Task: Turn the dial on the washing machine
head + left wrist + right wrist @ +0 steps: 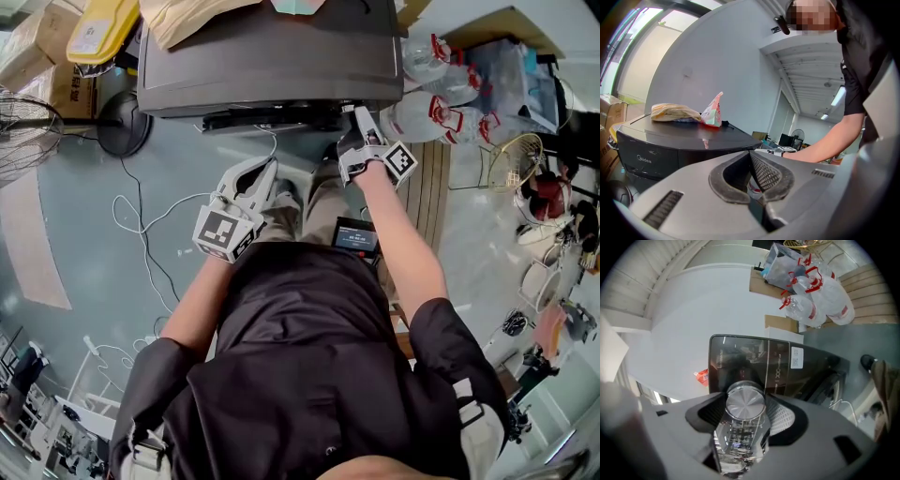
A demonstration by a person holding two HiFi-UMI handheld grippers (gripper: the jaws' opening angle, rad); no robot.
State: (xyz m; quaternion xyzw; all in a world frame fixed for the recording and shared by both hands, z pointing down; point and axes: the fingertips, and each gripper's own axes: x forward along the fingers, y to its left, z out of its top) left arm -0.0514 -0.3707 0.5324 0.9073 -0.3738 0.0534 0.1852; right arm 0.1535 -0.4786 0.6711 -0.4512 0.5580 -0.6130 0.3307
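Note:
The dark washing machine [272,56] stands in front of me, its glossy control panel [754,366] facing the right gripper. A round silver dial [746,404] on that panel sits between the right gripper's [746,416] two pads, which press on its sides. In the head view the right gripper [361,117] reaches up to the machine's front edge, and the dial is hidden there. The left gripper [265,173] hangs lower and to the left, away from the machine, jaws together and holding nothing. Its own view shows the pads [771,176] closed, with the machine [670,140] beyond.
A folded cloth [675,112] and a small pouch [712,112] lie on the machine's top. Bagged water bottles [441,103] stand to its right beside wooden slats [427,187]. A fan [19,122] and boxes [56,56] are at left. A white cable [141,220] trails over the floor.

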